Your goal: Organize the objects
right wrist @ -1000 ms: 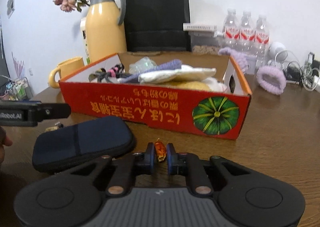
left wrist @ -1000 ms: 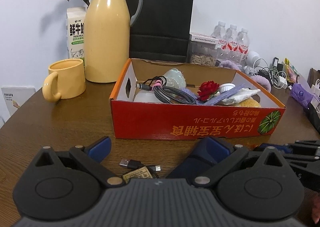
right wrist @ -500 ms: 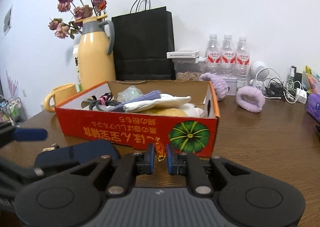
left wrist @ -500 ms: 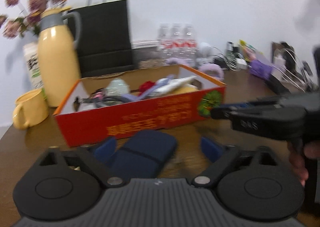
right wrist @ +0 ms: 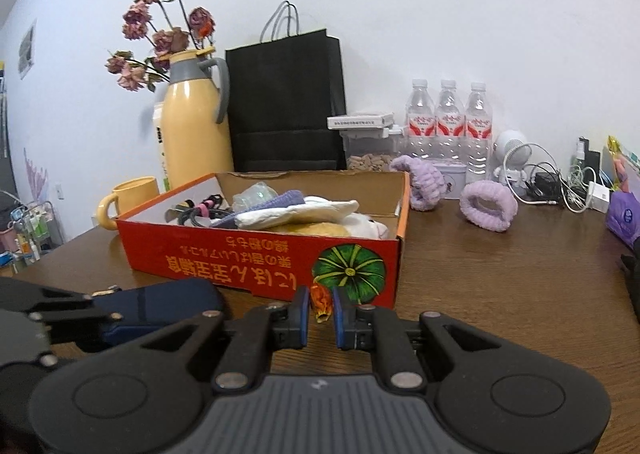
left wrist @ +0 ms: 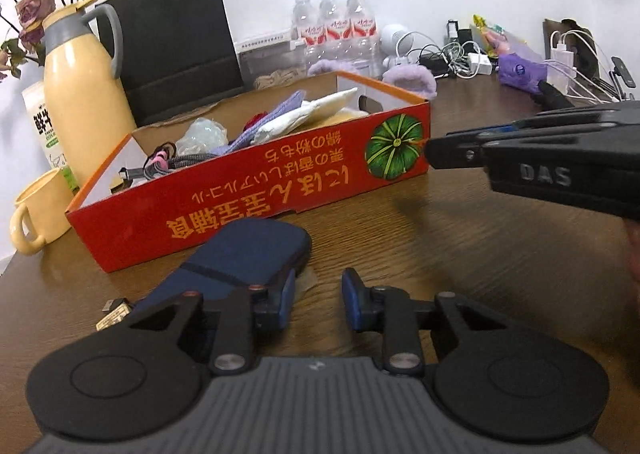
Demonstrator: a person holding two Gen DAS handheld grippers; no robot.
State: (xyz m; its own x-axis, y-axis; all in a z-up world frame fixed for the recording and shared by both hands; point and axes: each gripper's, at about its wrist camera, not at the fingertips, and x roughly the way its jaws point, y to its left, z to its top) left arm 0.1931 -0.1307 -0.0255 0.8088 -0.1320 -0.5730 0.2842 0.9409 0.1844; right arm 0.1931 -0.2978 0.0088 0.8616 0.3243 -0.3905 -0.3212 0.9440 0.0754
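A red cardboard box (left wrist: pixel 256 190) holding cables, cloths and a red flower stands mid-table. In front of it lies a navy zip pouch (left wrist: pixel 240 254). My left gripper (left wrist: pixel 318 300) hovers low at the pouch's right corner. Its jaws are closing, with only bare wood showing between the pads, and the left pad sits against the pouch's edge. My right gripper (right wrist: pixel 320 306) is shut on a small orange wrapped candy (right wrist: pixel 322 300), held just before the box's pumpkin-printed corner (right wrist: pixel 348 274). In the left wrist view it reaches in from the right (left wrist: pixel 430 152). The pouch (right wrist: pixel 160 302) shows at lower left.
A yellow thermos (left wrist: pixel 80 94), yellow mug (left wrist: pixel 36 214), milk carton (left wrist: pixel 44 130) and black paper bag (left wrist: pixel 176 34) stand behind the box. Water bottles (right wrist: pixel 448 126), purple scrunchies (right wrist: pixel 488 206) and tangled chargers (left wrist: pixel 460 58) crowd the back right. A small USB plug (left wrist: pixel 116 312) lies by the pouch.
My left gripper swung right, off the USB plug and past the pouch, while its jaws narrowed. My right gripper moved with the candy toward the box's right front corner.
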